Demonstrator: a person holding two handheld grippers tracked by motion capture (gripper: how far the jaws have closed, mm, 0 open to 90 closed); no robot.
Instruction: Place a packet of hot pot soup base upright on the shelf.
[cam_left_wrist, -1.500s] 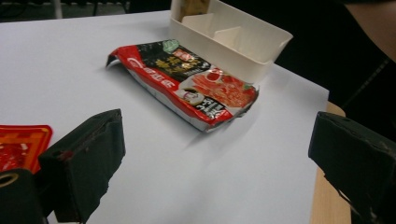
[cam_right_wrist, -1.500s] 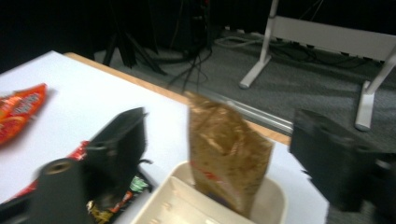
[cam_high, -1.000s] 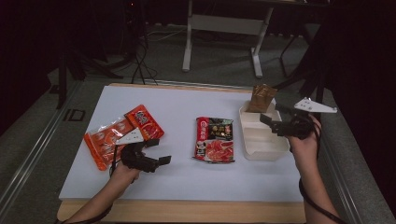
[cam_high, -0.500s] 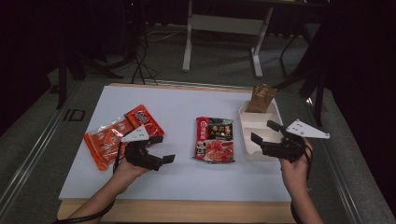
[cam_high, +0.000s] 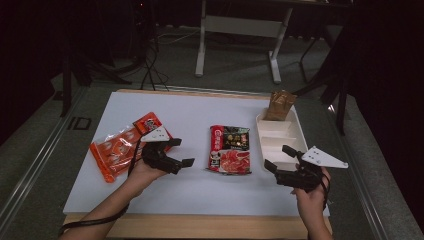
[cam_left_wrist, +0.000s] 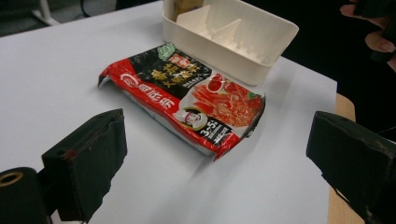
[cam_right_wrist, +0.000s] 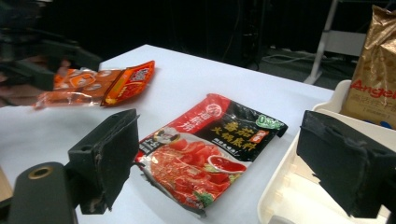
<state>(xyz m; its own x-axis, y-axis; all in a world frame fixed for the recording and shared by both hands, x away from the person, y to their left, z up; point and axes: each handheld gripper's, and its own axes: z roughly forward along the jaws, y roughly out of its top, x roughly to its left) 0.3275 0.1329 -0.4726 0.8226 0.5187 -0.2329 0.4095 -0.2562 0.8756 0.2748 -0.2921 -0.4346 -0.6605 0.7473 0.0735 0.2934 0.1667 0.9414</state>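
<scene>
Hotpot-base sachet (cam_high: 229, 148), red and black, lies flat at the middle of the white table (cam_high: 200, 112), just left of the cream divided tray (cam_high: 300, 131) and apart from both grippers. Its central spot suits either hand, and both gripper views look straight at it, so it is probably the next thing to be picked up. The left gripper (cam_high: 178, 151) hovers just left of the sachet, its fingers (cam_left_wrist: 86, 163) spread wide and holding nothing. The right gripper (cam_high: 277, 157) hangs low at the tray's near end, fingers (cam_right_wrist: 107, 156) equally wide and empty, turned toward the sachet. A gold yeast pouch (cam_high: 279, 105) stands upright in the tray's far compartment, propped against the wall; the nearer compartments look empty, presumably waiting for the remaining packets. Two orange-red snack packets (cam_high: 125, 145) lie overlapping near the table's left side, behind the left hand.

Compared with a second ago, the right gripper has drawn back from over the tray toward the person and dropped toward the table's near edge. The left gripper has barely shifted, and the packets lie where they were.
</scene>
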